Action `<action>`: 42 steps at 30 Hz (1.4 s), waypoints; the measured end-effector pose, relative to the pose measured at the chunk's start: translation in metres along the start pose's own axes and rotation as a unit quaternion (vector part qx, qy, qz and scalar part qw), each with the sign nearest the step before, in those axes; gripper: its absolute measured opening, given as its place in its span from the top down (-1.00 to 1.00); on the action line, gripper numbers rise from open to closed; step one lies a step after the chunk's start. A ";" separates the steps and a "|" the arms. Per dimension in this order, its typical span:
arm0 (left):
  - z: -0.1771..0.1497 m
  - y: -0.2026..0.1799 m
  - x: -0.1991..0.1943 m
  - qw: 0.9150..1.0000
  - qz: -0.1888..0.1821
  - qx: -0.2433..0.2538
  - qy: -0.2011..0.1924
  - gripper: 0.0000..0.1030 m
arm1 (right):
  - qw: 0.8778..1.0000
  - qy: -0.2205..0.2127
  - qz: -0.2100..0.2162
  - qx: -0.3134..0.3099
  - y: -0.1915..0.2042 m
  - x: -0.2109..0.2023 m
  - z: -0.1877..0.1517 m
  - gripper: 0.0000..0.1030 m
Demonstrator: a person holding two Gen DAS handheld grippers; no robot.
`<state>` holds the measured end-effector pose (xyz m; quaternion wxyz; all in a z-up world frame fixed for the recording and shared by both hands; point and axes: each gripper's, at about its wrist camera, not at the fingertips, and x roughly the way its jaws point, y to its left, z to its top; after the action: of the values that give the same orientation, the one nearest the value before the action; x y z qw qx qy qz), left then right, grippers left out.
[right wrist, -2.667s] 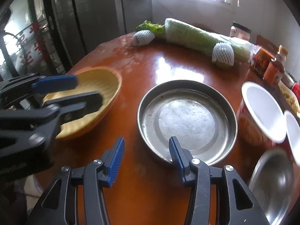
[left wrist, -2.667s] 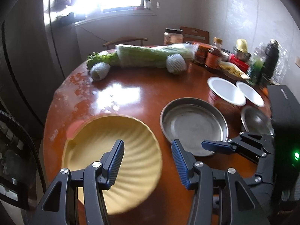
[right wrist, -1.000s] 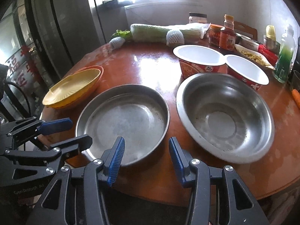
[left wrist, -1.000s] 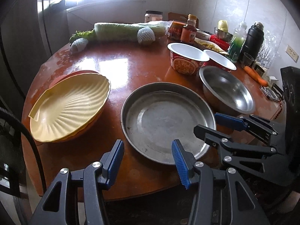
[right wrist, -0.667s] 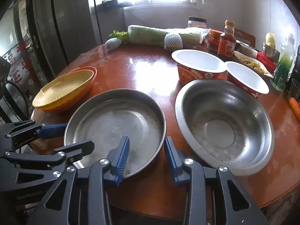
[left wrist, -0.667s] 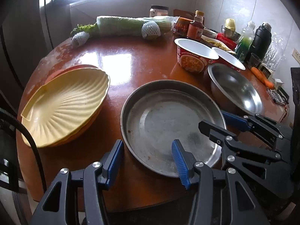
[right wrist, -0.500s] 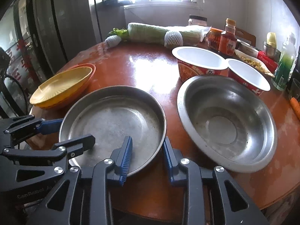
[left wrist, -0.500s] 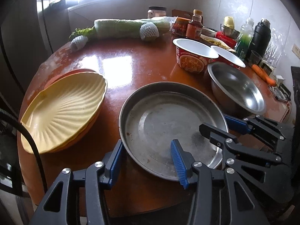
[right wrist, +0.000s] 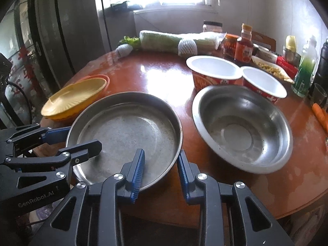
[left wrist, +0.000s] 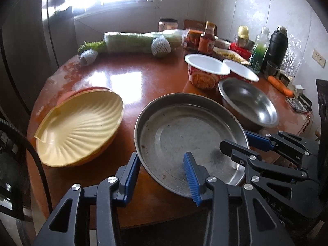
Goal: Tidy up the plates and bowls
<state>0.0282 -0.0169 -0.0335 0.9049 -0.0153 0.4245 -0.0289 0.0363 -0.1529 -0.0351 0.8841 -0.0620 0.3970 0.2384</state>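
Steel: a shallow round metal pan [left wrist: 190, 141] is set near the front edge of the round reddish-brown table [left wrist: 127, 78], between the shell plate and the deeper bowl. Its near rim is straddled by both grippers. The left gripper [left wrist: 162, 174] is held with its jaws apart, one blue pad outside the rim on the table side and the other inside the pan; whether either pad touches the metal cannot be told. The right gripper [right wrist: 161, 170] is likewise spread across the rim at the pan's other near side, one pad over the pan floor and one outside the wall; contact cannot be told there either.

Steel, second item: a deeper metal bowl [right wrist: 242, 127] is placed just beside the pan, toward the right of the table, upright.

Plastic: a pale yellow shell-shaped plate [left wrist: 80, 127] is seated on an orange dish [right wrist: 103, 78] of similar outline, to the left of the pan and apart from it.

Paper or plastic: two white-lined red noodle cups [right wrist: 215, 71] are stood side by side behind the metal bowl, the nearer one just beside its rim.

At the far edge are listed: a wrapped cabbage [left wrist: 133, 42], two net-sleeved fruits [left wrist: 161, 46], sauce jars [right wrist: 243, 45], a green bottle [right wrist: 306, 69], a black flask [left wrist: 277, 43] and a carrot [left wrist: 279, 85].
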 end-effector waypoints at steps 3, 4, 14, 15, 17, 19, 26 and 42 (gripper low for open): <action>0.002 0.002 -0.010 1.000 0.000 -0.003 -0.010 0.14 | 1.000 -0.012 -0.002 -0.008 0.007 -0.010 0.003 0.36; 0.003 0.003 -0.014 1.000 -0.001 -0.004 -0.015 0.14 | 1.000 -0.015 -0.003 -0.009 0.009 -0.013 0.004 0.36; 0.012 0.015 -0.033 0.999 0.003 -0.016 -0.042 0.14 | 0.999 -0.040 -0.004 -0.017 0.020 -0.027 0.022 0.36; 0.013 0.016 -0.034 0.999 0.004 -0.018 -0.044 0.14 | 0.999 -0.043 -0.004 -0.018 0.022 -0.028 0.024 0.36; 0.014 0.019 -0.036 0.999 0.006 -0.021 -0.048 0.14 | 0.999 -0.047 -0.004 -0.023 0.026 -0.028 0.029 0.36; 0.016 0.022 -0.038 0.998 0.011 -0.023 -0.053 0.14 | 0.998 -0.051 -0.004 -0.025 0.029 -0.029 0.034 0.36; 0.022 0.038 -0.045 0.997 0.020 -0.038 -0.064 0.14 | 0.997 -0.065 0.001 -0.038 0.044 -0.030 0.051 0.36; 0.029 0.084 -0.055 0.994 0.045 -0.064 -0.082 0.14 | 0.994 -0.077 0.019 -0.069 0.080 -0.012 0.085 0.35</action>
<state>0.0190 0.0705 0.0231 0.9341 -0.0565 0.3500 0.0410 0.0488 -0.0612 0.0373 0.9011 -0.0965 0.3115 0.2858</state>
